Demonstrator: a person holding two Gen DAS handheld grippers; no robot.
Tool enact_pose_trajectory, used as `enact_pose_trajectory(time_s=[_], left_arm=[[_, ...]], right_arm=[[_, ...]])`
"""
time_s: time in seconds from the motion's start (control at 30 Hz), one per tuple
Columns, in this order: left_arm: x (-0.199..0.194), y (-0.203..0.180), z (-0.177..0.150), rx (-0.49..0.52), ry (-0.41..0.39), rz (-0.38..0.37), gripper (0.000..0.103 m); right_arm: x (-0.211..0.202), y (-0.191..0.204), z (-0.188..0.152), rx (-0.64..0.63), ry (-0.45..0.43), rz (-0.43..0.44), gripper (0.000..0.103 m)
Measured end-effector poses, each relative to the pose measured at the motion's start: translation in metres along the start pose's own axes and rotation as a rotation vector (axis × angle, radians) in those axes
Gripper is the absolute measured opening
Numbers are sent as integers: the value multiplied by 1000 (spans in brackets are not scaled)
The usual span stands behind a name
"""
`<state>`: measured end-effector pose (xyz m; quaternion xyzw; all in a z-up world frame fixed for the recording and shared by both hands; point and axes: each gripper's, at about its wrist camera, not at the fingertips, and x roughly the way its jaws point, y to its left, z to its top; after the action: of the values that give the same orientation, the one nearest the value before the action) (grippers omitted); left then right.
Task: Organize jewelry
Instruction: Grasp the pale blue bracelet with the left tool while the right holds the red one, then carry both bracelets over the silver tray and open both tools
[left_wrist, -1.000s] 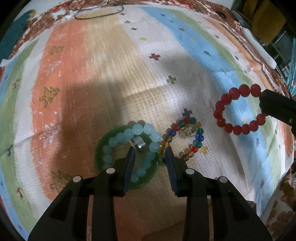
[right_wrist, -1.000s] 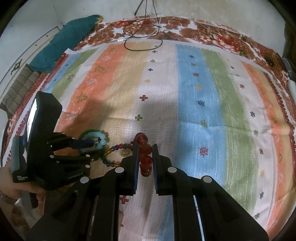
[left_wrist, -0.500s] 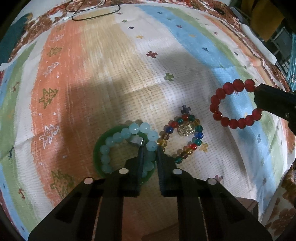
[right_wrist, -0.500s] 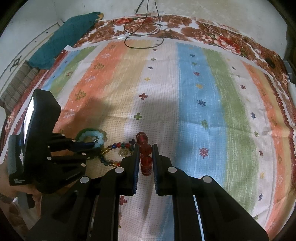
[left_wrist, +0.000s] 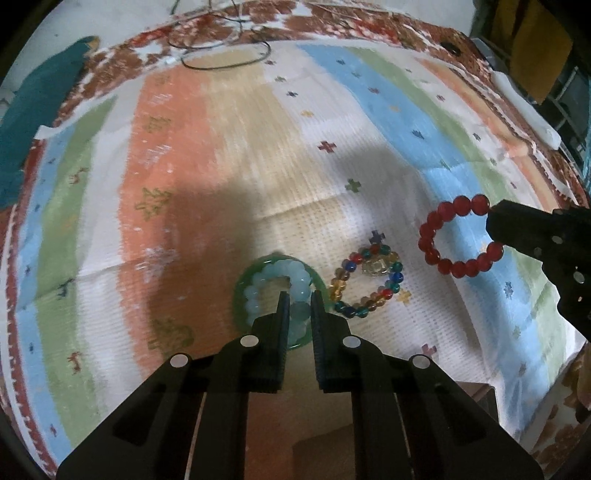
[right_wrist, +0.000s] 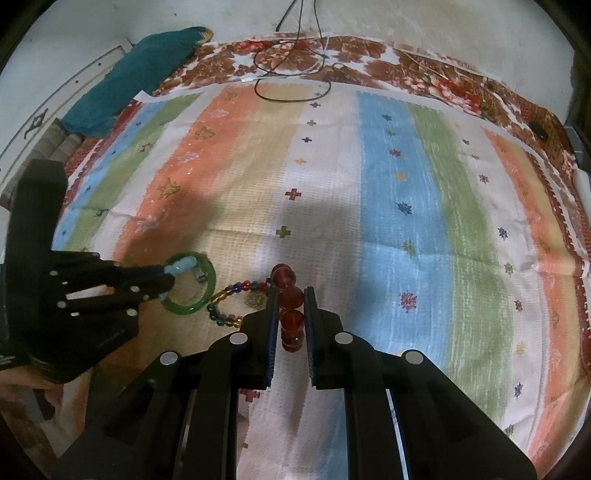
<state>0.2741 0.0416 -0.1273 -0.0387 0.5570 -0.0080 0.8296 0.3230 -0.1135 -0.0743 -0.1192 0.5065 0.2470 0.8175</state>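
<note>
Pale-blue bead bracelet (left_wrist: 258, 291) pinched by left hand-held gripper (left_wrist: 297, 306), red bead bracelet (left_wrist: 436, 251) clamped in right hand-held gripper (right_wrist: 290, 306), multicoloured bracelet (left_wrist: 369, 284) between

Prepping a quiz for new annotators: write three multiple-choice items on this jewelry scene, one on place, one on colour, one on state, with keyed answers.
1. Where does the multicolour bead bracelet lie?
A. Between the green bangle and the red bead bracelet
B. Inside the bangle
C. On the black cable

2. What colour are the beads between the left gripper fingers?
A. Red
B. Pale aqua
C. Black

3. What is the right gripper doing?
A. Open over bare cloth
B. Shut on the multicolour bracelet
C. Shut on the red bead bracelet

Answers:
1 A, it sits on the striped cloth with the bangle on one side and the red bracelet on the other.
2 B, the pale aqua bead bracelet runs between the fingers.
3 C, red beads are pinched between its fingers.
</note>
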Motion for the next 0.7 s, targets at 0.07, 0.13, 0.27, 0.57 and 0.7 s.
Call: enact_pose_trajectory(time_s=[0.07, 0.13, 0.27, 0.57, 0.7], left_arm=[[-5, 2, -1, -13, -12, 24, 11], [-9, 4, -2, -22, -20, 28, 11], [-22, 4, -5, -31, -43, 33, 11], [-53, 0, -16, -50, -99, 33, 11], [-70, 0, -23, -64, -134, 27, 11]], right_arm=[[-1, 3, -1, -1, -4, 1, 14], [-3, 4, -2, -2, -9, 1, 14], [-9, 9, -4, 0, -21, 4, 14], [-24, 17, -11, 10, -48, 14, 14], [-32, 22, -14, 10, -68, 18, 14]])
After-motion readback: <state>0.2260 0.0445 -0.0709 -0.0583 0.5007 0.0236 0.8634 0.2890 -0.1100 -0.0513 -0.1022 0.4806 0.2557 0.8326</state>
